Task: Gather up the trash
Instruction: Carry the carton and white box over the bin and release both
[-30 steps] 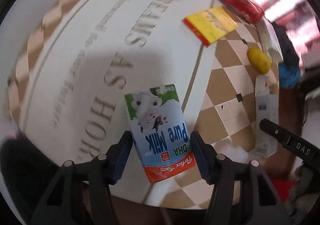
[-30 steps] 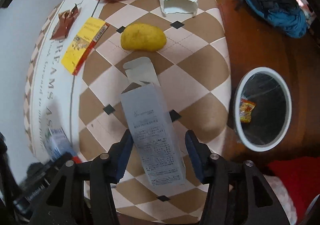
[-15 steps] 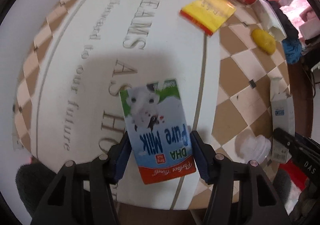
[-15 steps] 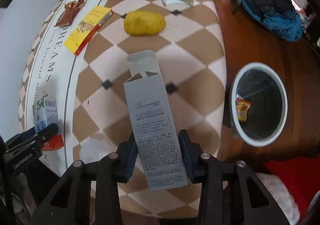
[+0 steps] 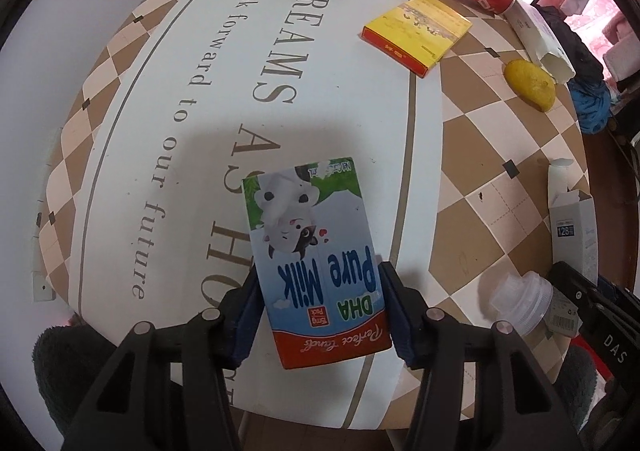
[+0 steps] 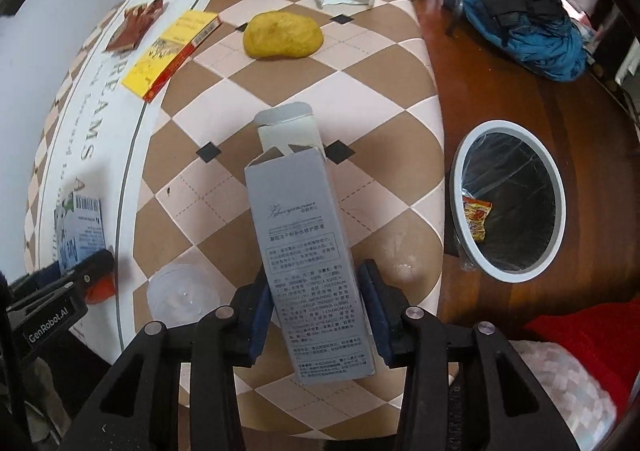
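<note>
Only the right wrist view shows the white-rimmed bin (image 6: 507,199) on the floor beside the table (image 6: 372,63). Right gripper (image 6: 316,307) clamps the grey carton (image 6: 308,259) above the tabletop; left gripper (image 5: 318,311) clamps the milk box (image 5: 316,263) over the lettering.

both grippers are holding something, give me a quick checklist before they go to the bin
1. Left gripper grip on the milk carton: jaws closed on both sides, ok.
2. Right gripper grip on the grey box: jaws closed on both sides, ok.
3. Grey box top flap: open, contents cannot tell.
4. Bin mouth: uncovered, one wrapper inside, ok.
5. Path from right gripper to bin: nothing in between, ok.
6. Plastic cup between the grippers: close to the left gripper's way across, not ok.
</note>
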Available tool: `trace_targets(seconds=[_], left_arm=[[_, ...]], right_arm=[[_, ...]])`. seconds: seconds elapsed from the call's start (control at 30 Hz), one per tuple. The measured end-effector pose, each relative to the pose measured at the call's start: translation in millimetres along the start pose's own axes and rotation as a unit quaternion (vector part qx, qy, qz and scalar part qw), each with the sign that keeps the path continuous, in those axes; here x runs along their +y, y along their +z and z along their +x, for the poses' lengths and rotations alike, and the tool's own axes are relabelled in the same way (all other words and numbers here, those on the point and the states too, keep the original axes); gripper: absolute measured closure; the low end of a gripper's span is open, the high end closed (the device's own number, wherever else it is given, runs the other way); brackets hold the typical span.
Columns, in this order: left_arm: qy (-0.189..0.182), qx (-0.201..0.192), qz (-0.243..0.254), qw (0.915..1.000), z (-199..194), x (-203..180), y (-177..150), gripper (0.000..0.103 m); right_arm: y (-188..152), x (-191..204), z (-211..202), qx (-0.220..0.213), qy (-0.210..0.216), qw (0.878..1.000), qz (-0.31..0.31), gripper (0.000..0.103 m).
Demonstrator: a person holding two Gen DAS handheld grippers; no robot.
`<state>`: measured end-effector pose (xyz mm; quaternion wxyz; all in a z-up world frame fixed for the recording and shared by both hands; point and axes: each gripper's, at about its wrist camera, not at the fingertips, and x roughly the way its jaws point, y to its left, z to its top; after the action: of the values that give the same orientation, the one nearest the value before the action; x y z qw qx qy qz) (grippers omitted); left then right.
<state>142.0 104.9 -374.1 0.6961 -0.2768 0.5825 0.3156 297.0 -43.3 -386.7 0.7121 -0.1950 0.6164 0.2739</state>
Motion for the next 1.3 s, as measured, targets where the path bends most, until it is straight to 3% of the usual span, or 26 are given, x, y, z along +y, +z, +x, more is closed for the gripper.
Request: trace_targets(seconds=[0.17,0.3,0.43,0.63,0.8,0.9,1.03,1.2,1.3], left_arm=[[0.007,-0.006,0.007,0.9999,-12.3,-8.0,-3.4,0.053],[0.015,-0.055,0.033,0.9978,-54.3,-22.6,-8.9,0.055],[0.003,-0.102,0.061,0.9929,-98.9,-45.2,-9.6,0.055],[-0.046,-0.170,0.115,0.9776,-163.5,-104.3,1.7,0.056],[-0.104,-0.195,0.173,0.9597,-200.4,-179.5,12.9,0.056],[-0.135,-0.190,0.206,0.9505,-200.0,-231.0,18.4,0.056],[-0.170,-0.147,0.232,0.9464,-168.2,-297.0,30.4,0.056],[-0.174,-0.056,0.252,0.9503,-89.9,-358.1,45.4,0.056],[-0.170,-0.001,0.257,0.9514,-50.2,-386.7,47.8,0.056]], right_arm=[[-2.3,-8.1,-2.5,-0.010,0.021,1.000,0.021,0.061],[-8.3,-24.5,-15.5,-0.024,0.067,0.995,0.065,0.061],[-15.7,-37.2,-51.8,-0.069,0.100,0.988,0.095,0.061],[-22.7,-78.2,-115.1,-0.135,0.136,0.973,0.127,0.061],[-26.1,-133.6,-158.1,-0.178,0.126,0.964,0.151,0.061],[-26.6,-179.4,-175.8,-0.194,0.105,0.960,0.172,0.061],[-23.3,-237.3,-174.9,-0.193,0.063,0.959,0.198,0.061],[-16.4,-308.1,-128.7,-0.145,0.032,0.961,0.235,0.061],[-12.9,-340.3,-86.9,-0.102,0.040,0.961,0.253,0.061]])
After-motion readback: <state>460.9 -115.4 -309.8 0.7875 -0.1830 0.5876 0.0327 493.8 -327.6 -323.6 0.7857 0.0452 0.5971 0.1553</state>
